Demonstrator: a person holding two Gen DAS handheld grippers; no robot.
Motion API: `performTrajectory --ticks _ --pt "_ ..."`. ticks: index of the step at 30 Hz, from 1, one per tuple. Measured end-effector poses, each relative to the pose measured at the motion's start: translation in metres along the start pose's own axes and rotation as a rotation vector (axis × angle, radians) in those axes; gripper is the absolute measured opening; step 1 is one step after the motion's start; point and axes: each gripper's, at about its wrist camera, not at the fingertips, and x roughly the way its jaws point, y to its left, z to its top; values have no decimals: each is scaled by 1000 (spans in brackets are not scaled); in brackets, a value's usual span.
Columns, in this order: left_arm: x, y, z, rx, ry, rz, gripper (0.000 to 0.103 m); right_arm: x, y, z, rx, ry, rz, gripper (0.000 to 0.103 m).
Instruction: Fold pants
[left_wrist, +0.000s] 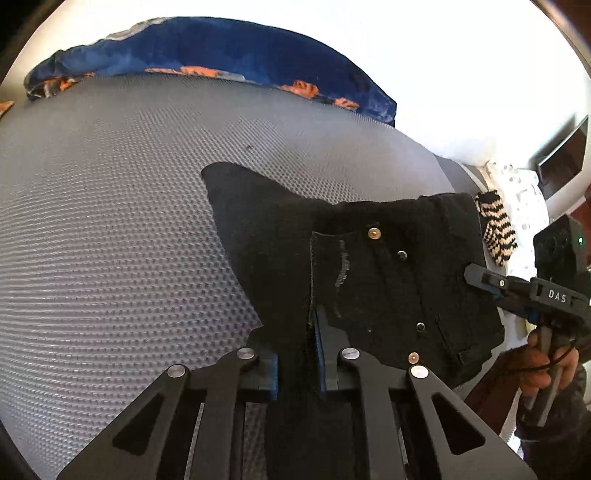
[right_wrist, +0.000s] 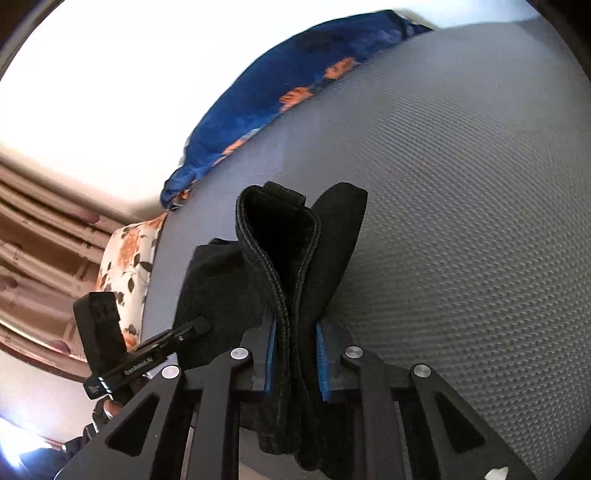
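Black pants (left_wrist: 373, 273) lie partly on a grey dotted mat (left_wrist: 110, 240), waist end up, with rivets and fly showing. My left gripper (left_wrist: 306, 332) is shut on a fold of the black fabric near the fly. My right gripper (right_wrist: 295, 343) is shut on a thick bunch of the pants' stitched edge (right_wrist: 280, 258), held up above the mat (right_wrist: 461, 221). In the left wrist view the right gripper (left_wrist: 476, 275) is at the pants' right edge. In the right wrist view the left gripper (right_wrist: 201, 325) is at the far left side of the pants.
A blue blanket with orange flowers (left_wrist: 207, 55) lies along the far edge of the mat, also in the right wrist view (right_wrist: 288, 92). A striped sock (left_wrist: 496, 229) and patterned cloth lie at the right. A floral cushion (right_wrist: 127, 266) and brown curtain are at the left.
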Motion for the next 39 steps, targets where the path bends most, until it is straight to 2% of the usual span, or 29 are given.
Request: performTrajectory --ticks 6,11,19,34,38,39 --pt "-35 43 7 -35 -54 30 14 27 31 9 -27 32 39 16" --pt "-55 69 26 -39 -98 73 14 57 61 27 -45 46 88 16" --pt "-50 103 57 -37 -135 134 14 99 89 69 -57 53 126 16" --pt "-1 134 107 -33 -136 157 14 147 83 130 -44 53 69 16" --pt "17 156 105 -41 -115 178 17 162 75 134 -80 48 -22 17" --pt "21 163 102 -53 -109 172 22 165 72 134 -86 47 -51 18"
